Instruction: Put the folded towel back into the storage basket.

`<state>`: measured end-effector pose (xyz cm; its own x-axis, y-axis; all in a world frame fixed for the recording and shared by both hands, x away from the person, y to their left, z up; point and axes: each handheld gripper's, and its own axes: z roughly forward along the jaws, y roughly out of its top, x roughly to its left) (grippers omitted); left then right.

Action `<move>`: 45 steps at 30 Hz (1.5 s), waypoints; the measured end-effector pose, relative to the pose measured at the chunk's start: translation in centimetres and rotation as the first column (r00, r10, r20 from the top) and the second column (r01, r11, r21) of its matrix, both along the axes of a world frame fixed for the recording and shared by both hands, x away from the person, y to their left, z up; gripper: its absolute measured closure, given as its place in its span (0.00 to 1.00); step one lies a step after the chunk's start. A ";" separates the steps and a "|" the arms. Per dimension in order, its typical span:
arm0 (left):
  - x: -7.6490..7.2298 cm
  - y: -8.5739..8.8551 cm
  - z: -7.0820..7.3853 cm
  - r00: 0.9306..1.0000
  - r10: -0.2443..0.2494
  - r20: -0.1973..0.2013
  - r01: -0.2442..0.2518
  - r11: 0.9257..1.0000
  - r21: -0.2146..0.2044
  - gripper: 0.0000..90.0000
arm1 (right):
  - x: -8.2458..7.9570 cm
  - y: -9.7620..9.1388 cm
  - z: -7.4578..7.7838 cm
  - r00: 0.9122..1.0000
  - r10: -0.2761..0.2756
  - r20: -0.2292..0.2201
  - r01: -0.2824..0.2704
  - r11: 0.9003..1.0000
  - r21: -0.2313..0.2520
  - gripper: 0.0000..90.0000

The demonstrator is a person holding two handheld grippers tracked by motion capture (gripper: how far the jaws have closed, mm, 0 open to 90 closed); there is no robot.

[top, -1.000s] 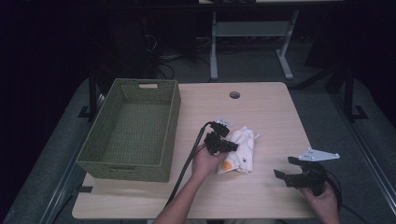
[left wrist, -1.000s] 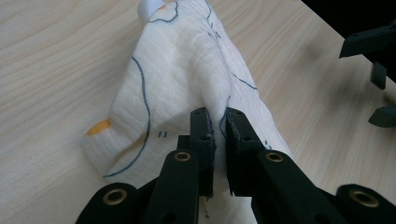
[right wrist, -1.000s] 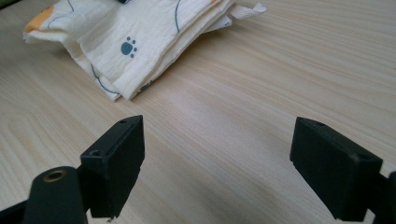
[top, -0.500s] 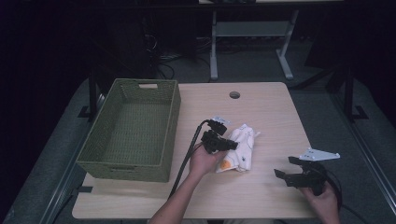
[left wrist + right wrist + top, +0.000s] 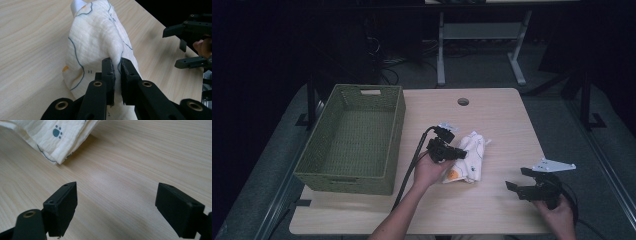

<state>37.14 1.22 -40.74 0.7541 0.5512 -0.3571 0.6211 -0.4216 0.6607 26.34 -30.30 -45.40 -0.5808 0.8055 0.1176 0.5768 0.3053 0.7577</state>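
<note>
Left gripper view shows my left gripper (image 5: pixel 116 75) with its fingers clenched on a raised fold of the cream cloth (image 5: pixel 97 40) lying mid-surface (image 5: pixel 502 120) beside the green basket (image 5: pixel 357 140), presumably to lift it, while my right gripper (image 5: pixel 116 207) waits released nearby.

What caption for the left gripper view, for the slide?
Left gripper shut on a fold of the cream printed cloth on the wooden table; right gripper open beyond.

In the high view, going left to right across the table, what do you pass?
Green woven basket → left hand-held gripper → white printed cloth → right hand-held gripper.
</note>
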 end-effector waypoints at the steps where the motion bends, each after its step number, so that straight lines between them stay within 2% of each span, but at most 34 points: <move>1: 0.0 0.0 0.0 1.000 -0.001 0.000 0.001 1.000 0.001 0.93 | 0.0 0.0 0.0 1.000 0.001 0.000 -0.001 1.000 -0.001 0.19; 12: 0.1 0.6 0.2 1.000 -0.002 -0.008 0.002 1.000 -0.011 0.93 | 0.1 0.1 -0.1 1.000 0.004 -0.007 -0.004 1.000 -0.009 0.19; 29: -0.1 2.4 1.8 1.000 0.005 0.000 -0.005 0.999 -0.037 0.93 | 0.1 0.4 -0.1 1.000 0.002 -0.006 -0.003 1.000 -0.020 0.19; 40: -0.2 3.2 2.4 1.000 -0.002 -0.010 0.001 0.999 -0.049 0.93 | 0.1 0.4 -0.1 1.000 0.001 -0.003 -0.001 1.000 -0.024 0.19; 45: -0.3 4.0 2.9 1.000 0.002 -0.017 -0.003 0.998 -0.070 0.93 | 0.1 0.5 -0.1 1.000 -0.002 -0.004 0.002 1.000 -0.029 0.19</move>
